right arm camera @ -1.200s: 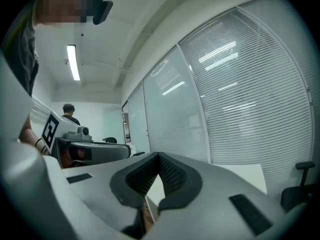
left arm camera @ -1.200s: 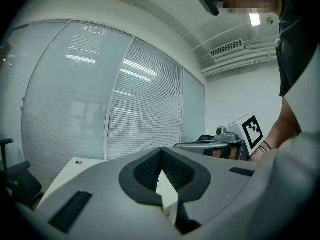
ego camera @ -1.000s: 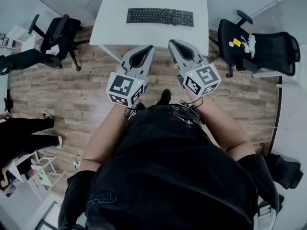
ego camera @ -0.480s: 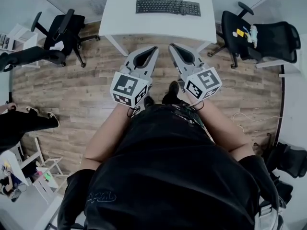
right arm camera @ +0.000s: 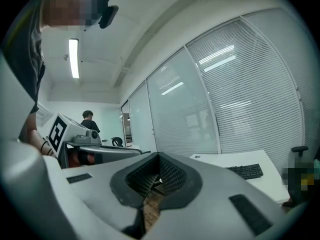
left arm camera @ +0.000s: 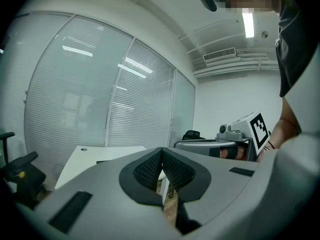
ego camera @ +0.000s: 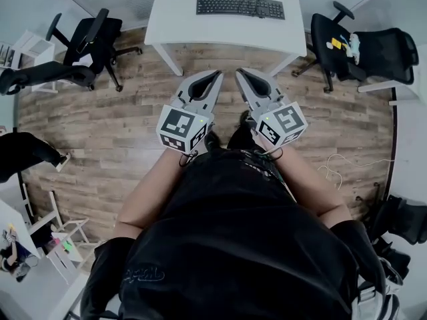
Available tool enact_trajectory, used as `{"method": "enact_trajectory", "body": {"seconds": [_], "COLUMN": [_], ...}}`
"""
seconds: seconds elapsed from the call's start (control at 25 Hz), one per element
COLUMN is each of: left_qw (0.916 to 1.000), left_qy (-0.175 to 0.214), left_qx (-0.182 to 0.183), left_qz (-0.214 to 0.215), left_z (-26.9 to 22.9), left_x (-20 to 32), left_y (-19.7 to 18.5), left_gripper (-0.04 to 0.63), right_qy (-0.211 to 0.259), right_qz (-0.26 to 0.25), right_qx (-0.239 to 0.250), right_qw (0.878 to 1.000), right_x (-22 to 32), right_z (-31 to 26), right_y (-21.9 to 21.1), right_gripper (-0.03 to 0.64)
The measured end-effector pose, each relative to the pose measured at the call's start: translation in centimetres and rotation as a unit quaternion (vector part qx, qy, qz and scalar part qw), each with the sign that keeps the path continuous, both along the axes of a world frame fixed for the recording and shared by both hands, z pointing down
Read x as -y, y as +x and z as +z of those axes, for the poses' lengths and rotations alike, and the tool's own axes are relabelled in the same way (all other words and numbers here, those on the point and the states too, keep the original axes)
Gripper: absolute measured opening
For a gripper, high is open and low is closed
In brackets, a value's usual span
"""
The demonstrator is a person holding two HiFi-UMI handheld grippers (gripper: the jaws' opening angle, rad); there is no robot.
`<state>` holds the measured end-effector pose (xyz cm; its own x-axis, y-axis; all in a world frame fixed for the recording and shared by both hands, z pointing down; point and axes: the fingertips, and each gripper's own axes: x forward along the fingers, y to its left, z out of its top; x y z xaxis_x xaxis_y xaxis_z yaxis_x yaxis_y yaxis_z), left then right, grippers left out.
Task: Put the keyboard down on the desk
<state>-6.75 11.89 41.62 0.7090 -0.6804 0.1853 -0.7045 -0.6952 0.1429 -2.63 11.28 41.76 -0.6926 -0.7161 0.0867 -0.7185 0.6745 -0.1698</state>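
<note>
Nearest: my forearms, bent in front of me, one tool in each hand. Left hand-held gripper [ego camera: 217, 79]: jaws pressed together, nothing between them, only floor showing through the gap behind the pads. Right hand-held gripper [ego camera: 241, 75]: likewise closed and empty. The two tips sit near each other, roughly level, pointing toward the desk.

Under them: wood floor [ego camera: 120, 125]. A loose cable [ego camera: 333, 169] lies on the boards to my right.

Further out: a black chair [ego camera: 90, 39] stands left of the desk and a second chair [ego camera: 360, 49] right of it. Someone's dark leg [ego camera: 27, 153] shows at the left edge.

Farthest: white desk [ego camera: 200, 25], well apart from me. The keyboard [ego camera: 240, 7] lies flat on it, right of centre, with nothing touching it. I judge the task done, since the keyboard is down and both tools are free of it.

Risks from here, as I read them:
- The keyboard itself looks safe. It rests well in from the desk edges that I can see.
- Stepping to the right could catch my foot in the cable.
- With my head tipped down, I could bump either chair or the person on the left.
- Reaching back in with closed jaws could shove the keyboard across the smooth top.
</note>
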Motion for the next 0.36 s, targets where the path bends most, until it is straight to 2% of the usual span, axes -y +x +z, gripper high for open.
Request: {"method": "enact_trajectory", "body": {"seconds": [0.36], "left_qw": [1.0], "left_qy": [0.0], "left_qx": [0.006], "left_qz": [-0.003], "left_z": [0.2], "left_x": [-0.6], "left_y": [-1.0], "left_gripper": [0.015], "right_qy": [0.0], "right_qz": [-0.01], "right_qx": [0.005], "right_qw": [1.0], "right_x": [-0.9], "right_z": [0.3], "right_y": [-1.6], "right_gripper": [0.021]}}
